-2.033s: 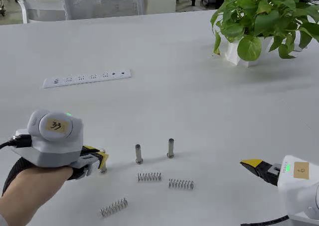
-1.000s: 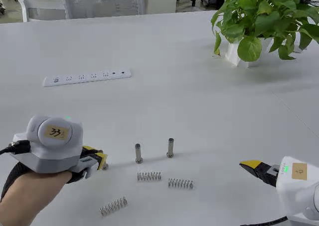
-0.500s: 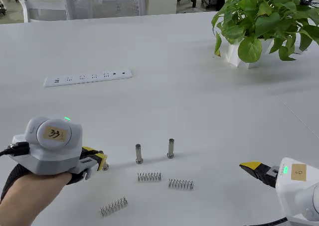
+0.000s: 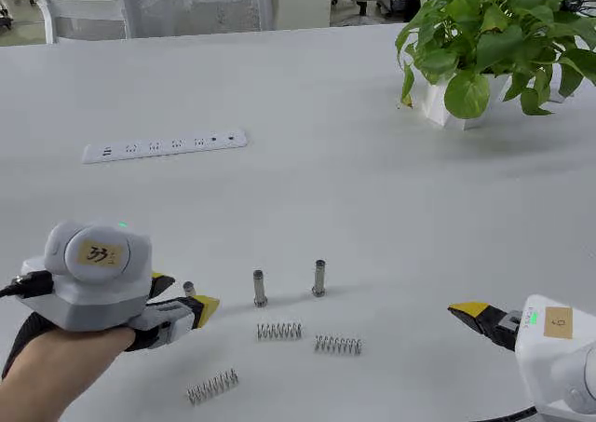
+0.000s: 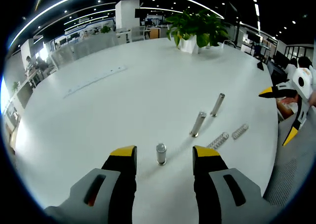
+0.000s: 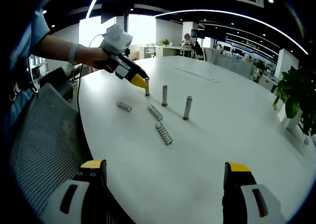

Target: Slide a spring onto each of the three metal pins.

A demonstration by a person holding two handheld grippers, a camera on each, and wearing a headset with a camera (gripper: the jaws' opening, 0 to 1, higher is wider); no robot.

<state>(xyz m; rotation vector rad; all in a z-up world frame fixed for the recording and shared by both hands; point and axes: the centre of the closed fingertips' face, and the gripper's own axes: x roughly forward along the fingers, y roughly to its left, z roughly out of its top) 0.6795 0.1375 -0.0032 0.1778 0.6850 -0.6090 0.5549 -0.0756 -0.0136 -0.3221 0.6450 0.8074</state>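
Three metal pins stand upright in a row on the white table (image 4: 354,189): left pin (image 4: 189,290), middle pin (image 4: 259,287), right pin (image 4: 319,278). My left gripper (image 4: 183,292) is open, its yellow-tipped jaws on either side of the left pin (image 5: 161,153) without touching it. Three springs lie flat in front of the pins: one (image 4: 278,330), one (image 4: 337,344), and one (image 4: 212,386) nearer me. My right gripper (image 4: 475,312) hovers low at the right, open (image 6: 164,167) and holding nothing, well away from the springs (image 6: 164,133).
A white power strip (image 4: 163,145) lies at the back left. A potted green plant (image 4: 484,40) stands at the back right. Chairs (image 4: 186,3) line the far table edge. A mesh chair (image 6: 44,150) sits by the near edge.
My left gripper was shut around the left pin; it has opened and the pin now stands free between the jaws. The right gripper has held still.
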